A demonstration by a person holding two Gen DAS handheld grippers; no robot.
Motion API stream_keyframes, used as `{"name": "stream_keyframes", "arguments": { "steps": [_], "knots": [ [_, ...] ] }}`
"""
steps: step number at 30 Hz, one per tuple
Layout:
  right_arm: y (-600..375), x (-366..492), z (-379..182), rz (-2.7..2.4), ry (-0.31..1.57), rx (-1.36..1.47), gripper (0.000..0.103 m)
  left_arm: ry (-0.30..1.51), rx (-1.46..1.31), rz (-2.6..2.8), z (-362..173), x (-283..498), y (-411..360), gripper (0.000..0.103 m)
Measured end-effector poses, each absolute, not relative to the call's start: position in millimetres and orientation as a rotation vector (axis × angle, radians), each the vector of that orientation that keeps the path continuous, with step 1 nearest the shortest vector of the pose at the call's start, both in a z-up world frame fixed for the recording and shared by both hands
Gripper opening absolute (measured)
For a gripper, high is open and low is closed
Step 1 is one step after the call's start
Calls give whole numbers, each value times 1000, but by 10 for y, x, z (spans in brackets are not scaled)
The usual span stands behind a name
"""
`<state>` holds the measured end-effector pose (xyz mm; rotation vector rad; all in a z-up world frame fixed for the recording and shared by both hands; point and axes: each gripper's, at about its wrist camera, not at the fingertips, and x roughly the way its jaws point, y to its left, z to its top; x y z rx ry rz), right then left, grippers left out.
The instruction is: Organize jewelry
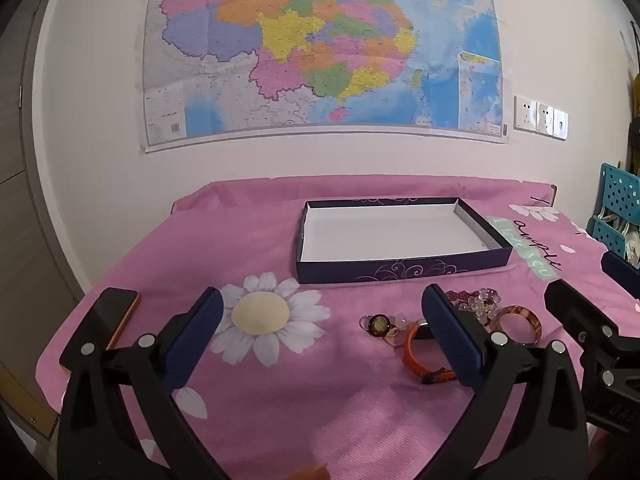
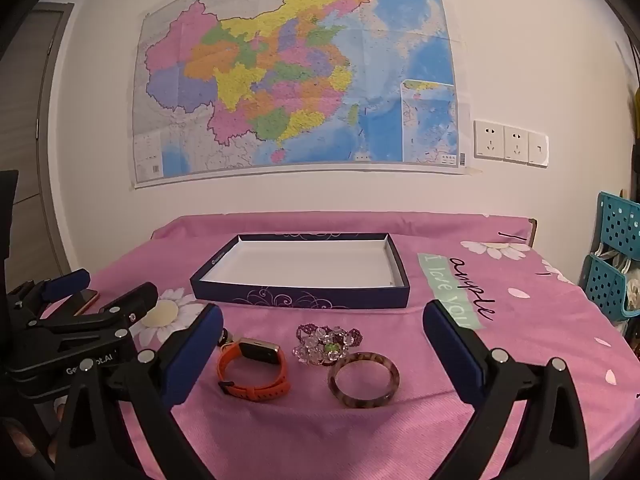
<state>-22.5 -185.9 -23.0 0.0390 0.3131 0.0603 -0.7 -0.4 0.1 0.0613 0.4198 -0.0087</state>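
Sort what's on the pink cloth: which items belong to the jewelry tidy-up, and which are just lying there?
Job:
open box
orange watch
brown bangle
beaded flower piece
small rings

Lying about:
phone
wall map
teal basket

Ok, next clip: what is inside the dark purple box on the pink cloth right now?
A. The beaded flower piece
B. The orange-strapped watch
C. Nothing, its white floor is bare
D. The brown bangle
C. The box shows only its bare white floor, while the watch, the bangle and the beaded flower piece all lie on the cloth in front of it.
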Motion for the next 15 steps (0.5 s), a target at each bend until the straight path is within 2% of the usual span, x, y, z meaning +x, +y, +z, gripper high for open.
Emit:
{"name": "stream_keyframes", "arguments": {
  "steps": [15],
  "knots": [
    [-1871, -221, -232, 55, 327, 35, 97, 435, 54, -14, 0, -7, 12, 98]
  ]
}}
